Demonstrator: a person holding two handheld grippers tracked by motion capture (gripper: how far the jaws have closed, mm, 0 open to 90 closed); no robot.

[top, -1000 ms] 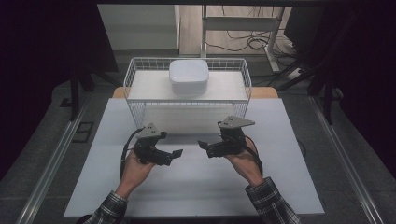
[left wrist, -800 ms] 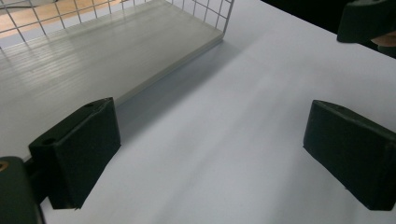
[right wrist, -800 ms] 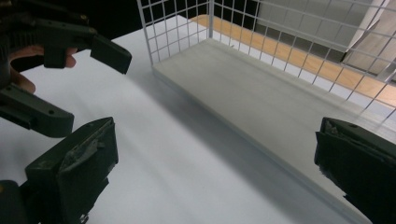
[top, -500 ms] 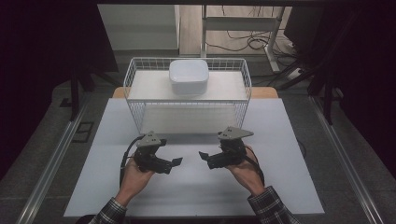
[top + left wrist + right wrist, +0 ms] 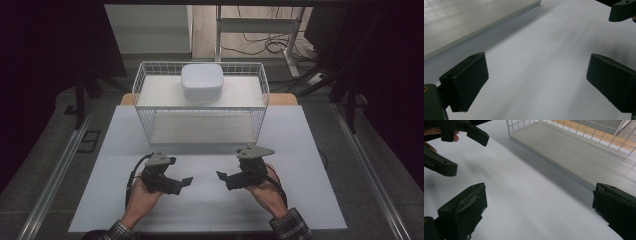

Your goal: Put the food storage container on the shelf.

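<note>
Hovering low over the near tabletop [image 5: 300, 150], left hand-held gripper [image 5: 184, 183] and right hand-held gripper [image 5: 223, 176] both spread, empty; white bowl [image 5: 201, 81] on the far wire basket [image 5: 145, 107], untouched.

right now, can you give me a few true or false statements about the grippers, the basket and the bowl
1. Both grippers, left gripper and right gripper, are open. True.
2. The white bowl sits on the mat in front of the basket. False: it sits up at the wire basket, on its top shelf.
3. The right gripper holds the bowl. False: nothing is between its fingers.
4. The two grippers point toward each other over the white mat. True.
</note>
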